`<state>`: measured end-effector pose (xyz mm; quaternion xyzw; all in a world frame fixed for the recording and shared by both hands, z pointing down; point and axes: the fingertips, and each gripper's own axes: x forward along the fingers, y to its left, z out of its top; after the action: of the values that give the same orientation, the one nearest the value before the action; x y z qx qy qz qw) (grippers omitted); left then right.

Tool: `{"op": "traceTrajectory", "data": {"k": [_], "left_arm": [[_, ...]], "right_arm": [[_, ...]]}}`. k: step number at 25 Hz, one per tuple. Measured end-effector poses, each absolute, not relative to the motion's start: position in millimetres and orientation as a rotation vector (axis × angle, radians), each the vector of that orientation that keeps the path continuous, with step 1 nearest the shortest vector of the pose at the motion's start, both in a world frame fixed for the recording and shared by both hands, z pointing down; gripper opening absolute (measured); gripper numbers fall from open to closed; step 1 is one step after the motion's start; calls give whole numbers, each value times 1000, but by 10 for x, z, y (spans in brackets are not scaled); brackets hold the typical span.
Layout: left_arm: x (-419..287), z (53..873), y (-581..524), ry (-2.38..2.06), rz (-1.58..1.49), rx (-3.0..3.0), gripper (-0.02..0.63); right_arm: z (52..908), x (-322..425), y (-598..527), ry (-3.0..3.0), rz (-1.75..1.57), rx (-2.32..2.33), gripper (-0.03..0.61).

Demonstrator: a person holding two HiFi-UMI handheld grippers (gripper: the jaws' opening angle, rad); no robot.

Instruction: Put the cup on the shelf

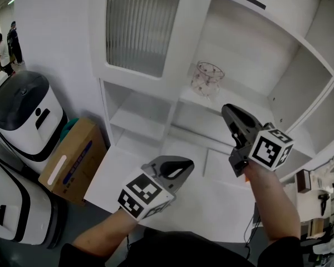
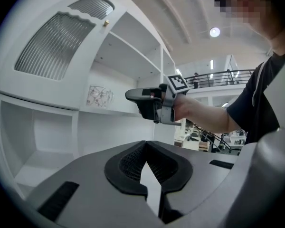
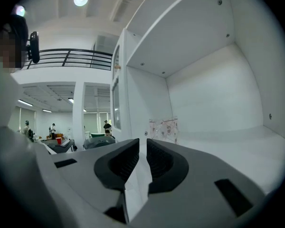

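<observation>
**Head view.** L gripper (image 1: 183,166), nearest the camera, low centre: jaws shut tip to tip, nothing held. R gripper (image 1: 227,109), higher and to its right: jaws all but together, nothing btwn them. Glass cup (image 1: 207,78), floral print, stands upright on the open shelf (image 1: 250,99), up-left of the R tips and apart from them. R is nearer to it than L. Cup looks empty and is the sole item in its compartment. Judged: placement done. Cardboard box (image 1: 72,160) on floor at left, closed.
</observation>
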<state>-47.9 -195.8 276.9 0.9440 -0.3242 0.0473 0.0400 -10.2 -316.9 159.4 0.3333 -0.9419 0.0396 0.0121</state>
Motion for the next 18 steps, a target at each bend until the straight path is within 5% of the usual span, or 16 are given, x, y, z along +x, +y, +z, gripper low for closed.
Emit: {"op": "traceTrajectory", "data": {"k": [18], "left_arm": [[857, 3033, -1611, -1052, 141, 2857, 12]], "right_arm": [[2449, 1633, -1643, -3000, 9, 954, 28]]}}
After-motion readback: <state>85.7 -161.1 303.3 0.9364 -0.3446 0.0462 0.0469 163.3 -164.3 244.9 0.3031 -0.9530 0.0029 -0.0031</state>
